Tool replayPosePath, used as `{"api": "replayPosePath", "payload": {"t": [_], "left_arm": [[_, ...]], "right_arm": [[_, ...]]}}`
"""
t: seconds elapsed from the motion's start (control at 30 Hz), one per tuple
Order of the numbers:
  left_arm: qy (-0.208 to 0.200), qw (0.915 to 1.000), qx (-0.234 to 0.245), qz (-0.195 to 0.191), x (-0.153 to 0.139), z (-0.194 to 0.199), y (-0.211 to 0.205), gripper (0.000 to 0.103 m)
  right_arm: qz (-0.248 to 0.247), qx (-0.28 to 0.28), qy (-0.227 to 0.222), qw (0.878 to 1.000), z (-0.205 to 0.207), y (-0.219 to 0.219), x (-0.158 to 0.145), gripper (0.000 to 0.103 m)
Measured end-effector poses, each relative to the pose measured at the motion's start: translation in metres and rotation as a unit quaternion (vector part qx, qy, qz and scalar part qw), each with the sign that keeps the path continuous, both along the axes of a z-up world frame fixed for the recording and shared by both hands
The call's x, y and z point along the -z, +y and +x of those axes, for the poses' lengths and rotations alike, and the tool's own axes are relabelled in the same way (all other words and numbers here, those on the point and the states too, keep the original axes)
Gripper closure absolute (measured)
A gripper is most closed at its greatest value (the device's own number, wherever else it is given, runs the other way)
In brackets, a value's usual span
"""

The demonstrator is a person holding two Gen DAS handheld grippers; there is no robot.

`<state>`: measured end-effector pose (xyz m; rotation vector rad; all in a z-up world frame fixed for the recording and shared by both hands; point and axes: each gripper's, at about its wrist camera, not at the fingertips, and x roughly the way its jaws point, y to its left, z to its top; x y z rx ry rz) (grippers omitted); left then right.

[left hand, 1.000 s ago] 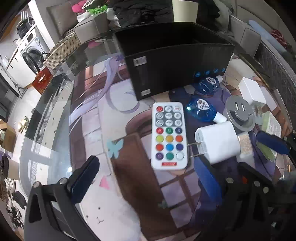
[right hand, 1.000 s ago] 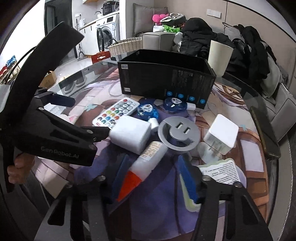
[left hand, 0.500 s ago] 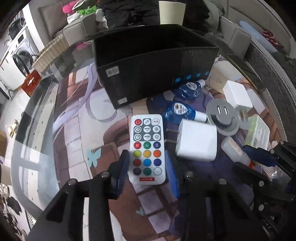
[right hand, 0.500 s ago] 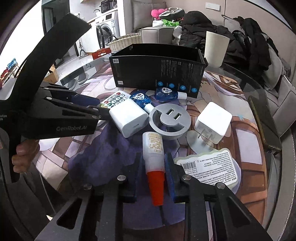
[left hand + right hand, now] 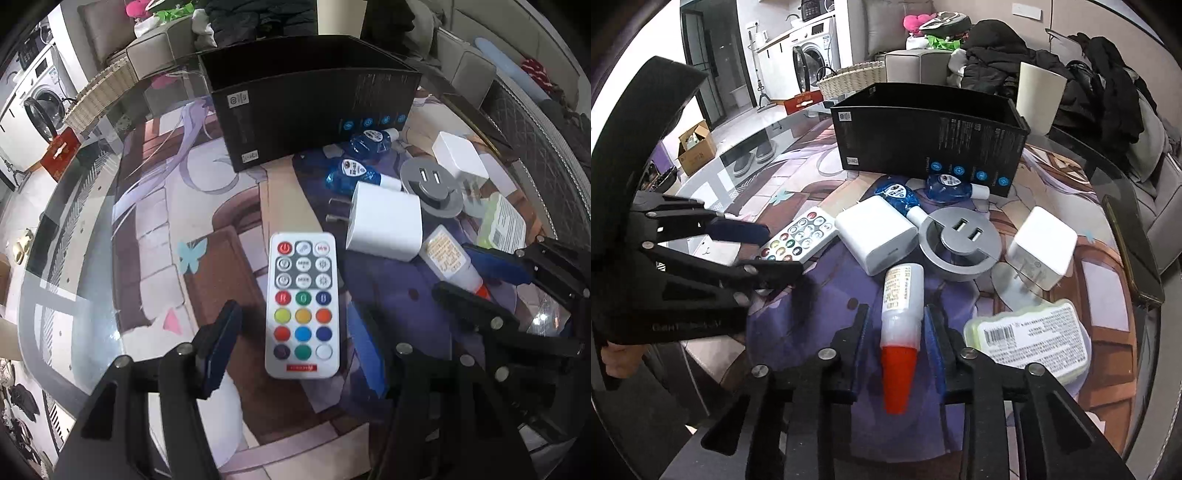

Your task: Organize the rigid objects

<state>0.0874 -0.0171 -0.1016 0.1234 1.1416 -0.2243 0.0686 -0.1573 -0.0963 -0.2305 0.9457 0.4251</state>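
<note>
The remote control (image 5: 303,308) lies flat on the table mat (image 5: 229,266), long axis running near to far, its near half between the fingers of the left gripper (image 5: 291,354), which stands released with gaps on both sides. The glue bottle (image 5: 900,325) lies likewise between the parted, released fingers of the right gripper (image 5: 897,332), red cap nearest. The black box (image 5: 314,99) stands beyond both, so each arm must carry its object straight to the far side.

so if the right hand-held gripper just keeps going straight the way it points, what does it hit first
The glue bottle already lies between its open fingers, so the right hand-held gripper would probably push it into the white charger beyond.
</note>
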Motion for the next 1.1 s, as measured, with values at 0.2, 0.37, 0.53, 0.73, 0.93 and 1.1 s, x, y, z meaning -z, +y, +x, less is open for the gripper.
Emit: {"api": "replayPosePath", "payload": {"t": [0.2, 0.37, 0.53, 0.73, 0.93, 1.1], "left_arm": [[-0.006, 0.9999, 0.012, -0.002, -0.002, 0.002, -0.007, 0.065], [-0.007, 0.9999, 0.009, -0.006, -0.003, 0.001, -0.005, 0.065], [-0.023, 0.9996, 0.012, -0.009, -0.009, -0.002, -0.007, 0.065], [-0.104, 0.9941, 0.019, -0.024, -0.044, -0.013, -0.010, 0.065], [-0.242, 0.9690, 0.026, -0.041, -0.099, -0.040, -0.010, 0.065], [-0.336, 0.9391, 0.023, -0.071, -0.137, -0.064, -0.002, 0.065]], "right_arm": [[-0.008, -0.005, 0.002, 1.000, 0.006, 0.003, 0.003, 0.073], [-0.002, -0.011, 0.007, 1.000, 0.004, 0.002, 0.002, 0.082], [0.012, -0.017, 0.011, 1.000, 0.002, 0.000, 0.000, 0.082], [0.034, -0.013, -0.040, 0.999, -0.003, -0.004, -0.022, 0.082], [0.070, -0.015, -0.162, 0.984, -0.021, -0.007, -0.069, 0.082], [0.092, -0.023, -0.283, 0.954, -0.046, -0.009, -0.110, 0.082]]}}
